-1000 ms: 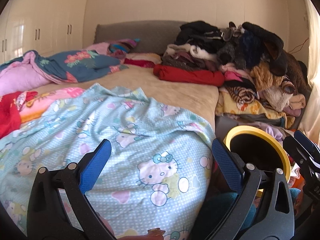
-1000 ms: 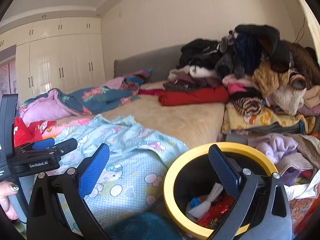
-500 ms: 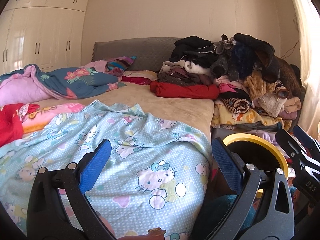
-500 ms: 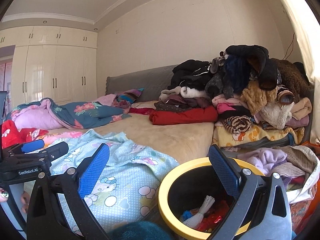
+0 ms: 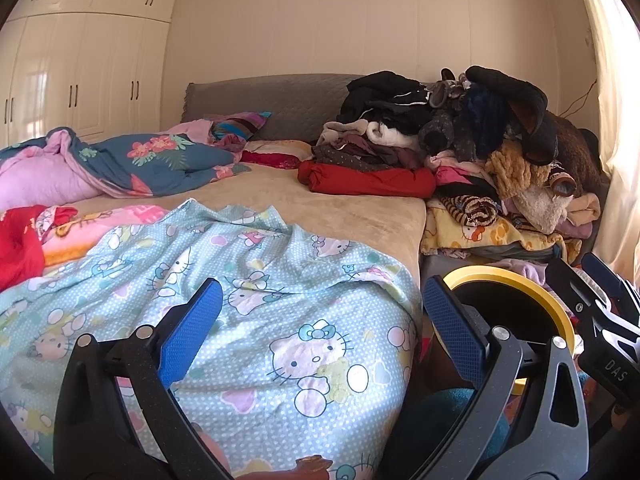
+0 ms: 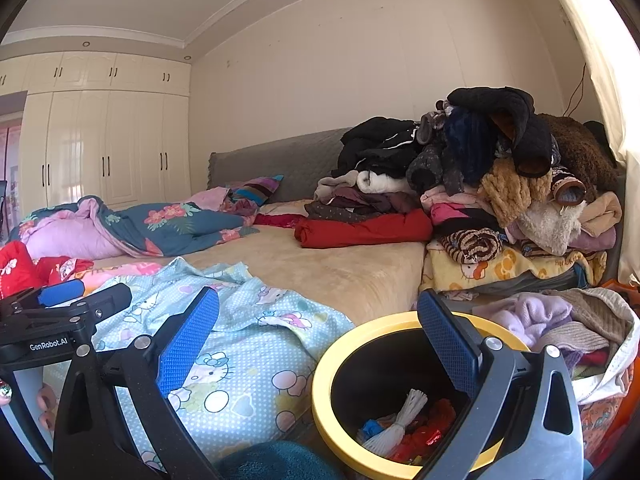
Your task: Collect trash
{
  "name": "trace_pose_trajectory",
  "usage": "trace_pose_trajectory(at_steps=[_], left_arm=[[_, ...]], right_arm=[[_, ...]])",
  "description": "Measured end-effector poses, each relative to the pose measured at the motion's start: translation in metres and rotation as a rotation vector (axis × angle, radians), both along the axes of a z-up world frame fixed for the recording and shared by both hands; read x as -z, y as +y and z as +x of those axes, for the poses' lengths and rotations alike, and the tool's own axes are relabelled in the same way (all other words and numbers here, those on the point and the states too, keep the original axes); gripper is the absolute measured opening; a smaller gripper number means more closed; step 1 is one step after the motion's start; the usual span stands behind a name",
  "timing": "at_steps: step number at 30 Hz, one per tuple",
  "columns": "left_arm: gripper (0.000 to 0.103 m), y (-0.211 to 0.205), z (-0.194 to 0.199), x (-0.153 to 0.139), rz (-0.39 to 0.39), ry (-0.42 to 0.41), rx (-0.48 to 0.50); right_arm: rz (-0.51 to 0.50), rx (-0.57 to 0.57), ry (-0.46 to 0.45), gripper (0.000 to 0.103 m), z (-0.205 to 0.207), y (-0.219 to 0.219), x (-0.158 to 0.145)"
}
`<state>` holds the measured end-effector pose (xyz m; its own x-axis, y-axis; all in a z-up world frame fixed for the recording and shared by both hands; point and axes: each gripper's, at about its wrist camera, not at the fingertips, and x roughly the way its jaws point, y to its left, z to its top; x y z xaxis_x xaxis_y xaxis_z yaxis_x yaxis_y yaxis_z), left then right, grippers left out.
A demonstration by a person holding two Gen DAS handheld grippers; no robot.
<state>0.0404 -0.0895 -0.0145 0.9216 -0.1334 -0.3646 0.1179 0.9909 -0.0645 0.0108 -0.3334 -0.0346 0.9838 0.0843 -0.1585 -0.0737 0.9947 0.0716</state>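
Note:
A black trash bin with a yellow rim (image 6: 344, 344) stands beside the bed; it also shows in the left wrist view (image 5: 516, 280). Inside lie a white twisted wrapper (image 6: 400, 420), red wrappers (image 6: 432, 428) and a blue scrap (image 6: 370, 428). My right gripper (image 6: 316, 336) is open and empty, its right finger over the bin's mouth. My left gripper (image 5: 320, 320) is open and empty above the Hello Kitty blanket (image 5: 256, 312). Each gripper shows in the other's view: the left (image 6: 60, 320), the right (image 5: 600, 320).
The bed (image 5: 328, 200) carries a floral quilt (image 5: 152, 160), a red garment (image 5: 16, 244) and a red bundle (image 5: 368, 180). A tall pile of clothes (image 6: 500, 184) stands right of the bed. White wardrobes (image 6: 100, 152) line the left wall. A teal cloth (image 6: 276, 460) lies below.
Both cameras have tilted upward, so the bed and bin sit lower in view and more wall and ceiling show. Both grippers stay open.

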Motion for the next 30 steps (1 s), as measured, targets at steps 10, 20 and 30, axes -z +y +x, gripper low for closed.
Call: trace_pose_trajectory(at_steps=[10,20,30], left_arm=[[0.092,0.0014,-0.0001,0.0004,-0.004,0.000,0.001],[0.092,0.0018,0.0003,0.0003,-0.004,0.000,0.000],[0.092,0.0020,0.0004,0.0004,-0.007,0.002,0.003]], right_arm=[[0.002,-0.002,-0.001,0.097,0.0001,0.0015,0.0001],[0.004,-0.004,0.000,0.097,0.0009,0.0030,0.0010],[0.003,-0.003,0.001,0.097,0.0006,0.0027,0.0007]])
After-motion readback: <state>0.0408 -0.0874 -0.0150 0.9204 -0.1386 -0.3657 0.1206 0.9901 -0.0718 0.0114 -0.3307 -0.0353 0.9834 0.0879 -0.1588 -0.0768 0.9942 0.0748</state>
